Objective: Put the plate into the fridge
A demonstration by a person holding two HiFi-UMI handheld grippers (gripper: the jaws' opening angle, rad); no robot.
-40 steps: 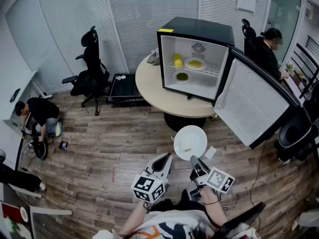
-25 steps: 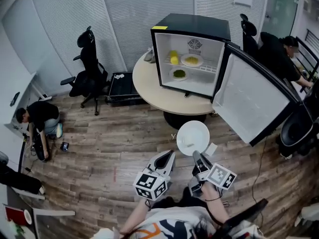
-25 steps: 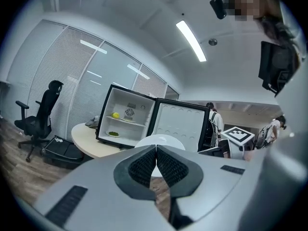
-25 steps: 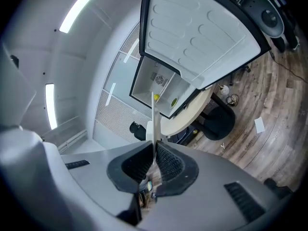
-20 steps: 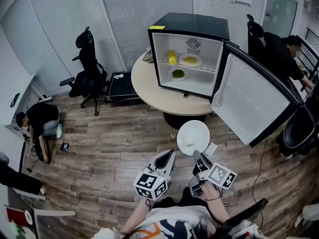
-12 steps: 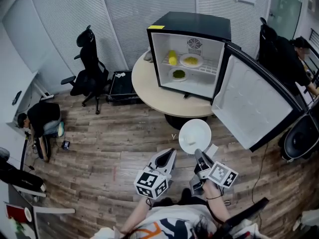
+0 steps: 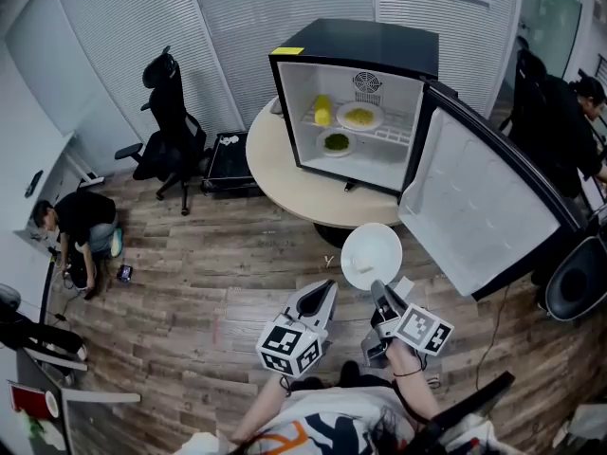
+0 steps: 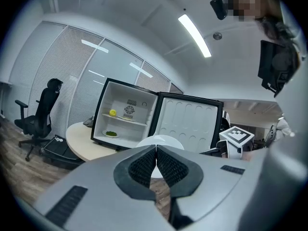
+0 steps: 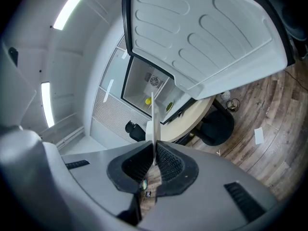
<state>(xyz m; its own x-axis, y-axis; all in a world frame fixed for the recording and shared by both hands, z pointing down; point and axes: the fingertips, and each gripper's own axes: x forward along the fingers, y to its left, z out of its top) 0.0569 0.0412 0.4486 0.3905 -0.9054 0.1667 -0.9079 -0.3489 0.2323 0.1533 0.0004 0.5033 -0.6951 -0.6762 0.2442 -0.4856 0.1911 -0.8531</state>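
Head view: we hold the white plate (image 7: pixel 372 256) by its near rim in our right gripper (image 7: pixel 380 294), jaws pinching it, just on the near side of the round table (image 7: pixel 285 183). The open mini fridge (image 7: pixel 356 55) stands on that table, its door swung right. Left of the plate, our left gripper (image 7: pixel 323 294) has its jaws pressed together on nothing.

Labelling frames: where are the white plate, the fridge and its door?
white plate (image 7: pixel 372 252), head view, centre.
fridge (image 7: pixel 365 44), head view, black top.
fridge door (image 7: pixel 474 197), head view, white inner panel.
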